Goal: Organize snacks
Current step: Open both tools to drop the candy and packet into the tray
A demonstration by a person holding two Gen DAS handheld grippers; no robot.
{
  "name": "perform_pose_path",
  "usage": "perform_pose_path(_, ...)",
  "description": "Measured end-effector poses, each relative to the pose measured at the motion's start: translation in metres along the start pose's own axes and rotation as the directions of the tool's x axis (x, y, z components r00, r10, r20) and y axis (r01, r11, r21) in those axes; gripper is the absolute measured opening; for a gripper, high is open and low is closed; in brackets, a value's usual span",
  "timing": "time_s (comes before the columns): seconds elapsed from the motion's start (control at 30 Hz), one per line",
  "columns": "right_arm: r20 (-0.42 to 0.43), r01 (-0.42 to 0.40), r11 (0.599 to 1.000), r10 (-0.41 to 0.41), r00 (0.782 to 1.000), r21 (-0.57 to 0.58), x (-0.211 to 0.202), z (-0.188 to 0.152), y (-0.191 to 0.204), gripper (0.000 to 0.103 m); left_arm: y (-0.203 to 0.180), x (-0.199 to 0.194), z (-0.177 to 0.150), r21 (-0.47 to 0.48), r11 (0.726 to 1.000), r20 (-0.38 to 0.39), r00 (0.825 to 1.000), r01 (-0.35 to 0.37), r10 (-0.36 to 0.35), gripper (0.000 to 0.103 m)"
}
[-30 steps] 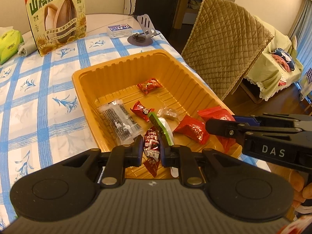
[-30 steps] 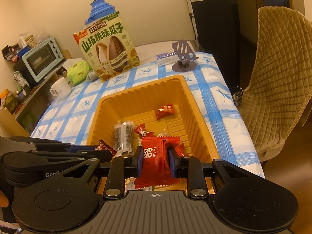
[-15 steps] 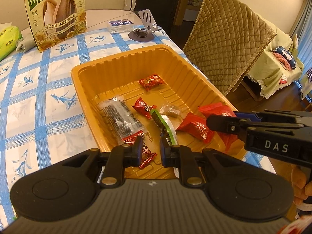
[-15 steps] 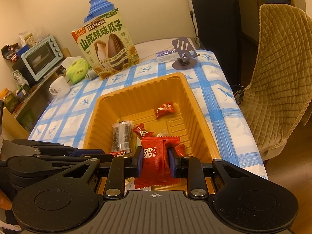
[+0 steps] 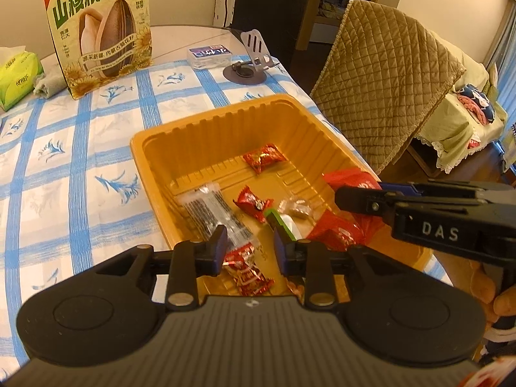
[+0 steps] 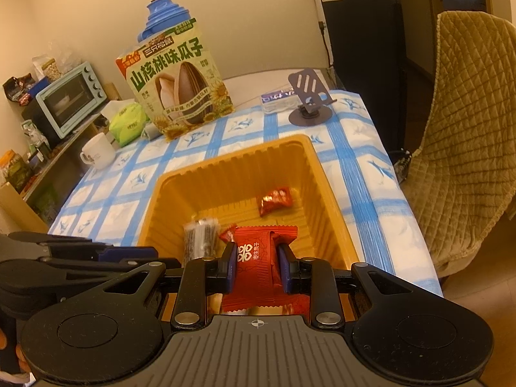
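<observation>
An orange plastic tray (image 5: 225, 129) sits on the blue-checked tablecloth and holds several wrapped snacks. My left gripper (image 5: 250, 245) is open and empty above the tray's near end; a dark red candy (image 5: 246, 269) lies in the tray below it. Beside it lie a clear black-seed packet (image 5: 214, 214), a green-edged packet (image 5: 283, 225) and small red candies (image 5: 263, 158). My right gripper (image 6: 256, 266) is shut on a red snack packet (image 6: 261, 267) over the tray (image 6: 319, 174); it shows at the right of the left wrist view (image 5: 358, 200).
A large sunflower-seed bag (image 5: 100, 29) stands at the table's far side, with a green tissue pack (image 5: 16, 74), a phone stand (image 5: 250, 61) and a small box (image 5: 209, 54). A quilted chair (image 5: 387, 87) is at the right. A mug (image 6: 96, 154) and toaster oven (image 6: 71, 100) are at the left.
My left gripper has opened and let go of the dark red candy, which now lies in the tray. The right gripper still holds its red packet over the tray.
</observation>
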State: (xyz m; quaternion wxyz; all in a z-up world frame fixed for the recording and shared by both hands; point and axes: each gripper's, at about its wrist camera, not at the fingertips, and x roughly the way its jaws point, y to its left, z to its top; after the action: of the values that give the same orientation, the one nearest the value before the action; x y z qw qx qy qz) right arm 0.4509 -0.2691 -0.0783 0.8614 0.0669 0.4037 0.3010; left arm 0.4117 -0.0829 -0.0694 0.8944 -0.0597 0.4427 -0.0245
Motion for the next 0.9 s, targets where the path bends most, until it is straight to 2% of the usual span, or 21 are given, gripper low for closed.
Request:
perform_pose_path(0.4, 0.045, -0.011, 0.999, 0.012, 0.999, -0.031, 0.032, 0.028, -0.001, 0.028, 0.006, 0.007, 0.015, -0.006, 1.000, 0.012, 1.000, -0.023, 0.023, 0.033)
perform_pose_path(0.47, 0.059, -0.014, 0.999, 0.016, 0.998, -0.029, 0.034, 0.030, -0.001, 0.028, 0.006, 0.007, 0.015, -0.007, 1.000, 0.014, 1.000, -0.024, 0.024, 0.035)
perform_pose_path(0.53, 0.063, -0.022, 1.000, 0.023, 0.998, -0.022, 0.035, 0.032, -0.002, 0.028, 0.007, 0.006, 0.015, -0.007, 1.000, 0.015, 1.000, -0.026, 0.026, 0.042)
perform_pose_path(0.6, 0.059, -0.017, 1.000, 0.018, 0.998, -0.018, 0.034, 0.032, -0.003, 0.030, 0.007, 0.004, 0.014, -0.009, 1.000, 0.015, 1.000, -0.028, 0.028, 0.043)
perform_pose_path(0.63, 0.056, -0.014, 1.000, 0.015, 0.998, -0.018, 0.033, 0.031, -0.003, 0.035, 0.008, 0.004, 0.013, -0.011, 1.000, 0.014, 1.000, -0.026, 0.026, 0.044)
perform_pose_path(0.73, 0.063, -0.007, 1.000, 0.007, 0.998, -0.001, 0.026, 0.025, -0.004, 0.058, 0.009, 0.001, 0.011, -0.017, 1.000, 0.015, 1.000, -0.025, 0.025, 0.049)
perform_pose_path(0.9, 0.047, -0.005, 0.999, 0.004, 0.999, 0.031, 0.012, 0.016, -0.007, 0.065, 0.008, -0.007, 0.009, -0.019, 1.000, 0.022, 1.000, -0.022, 0.022, 0.057)
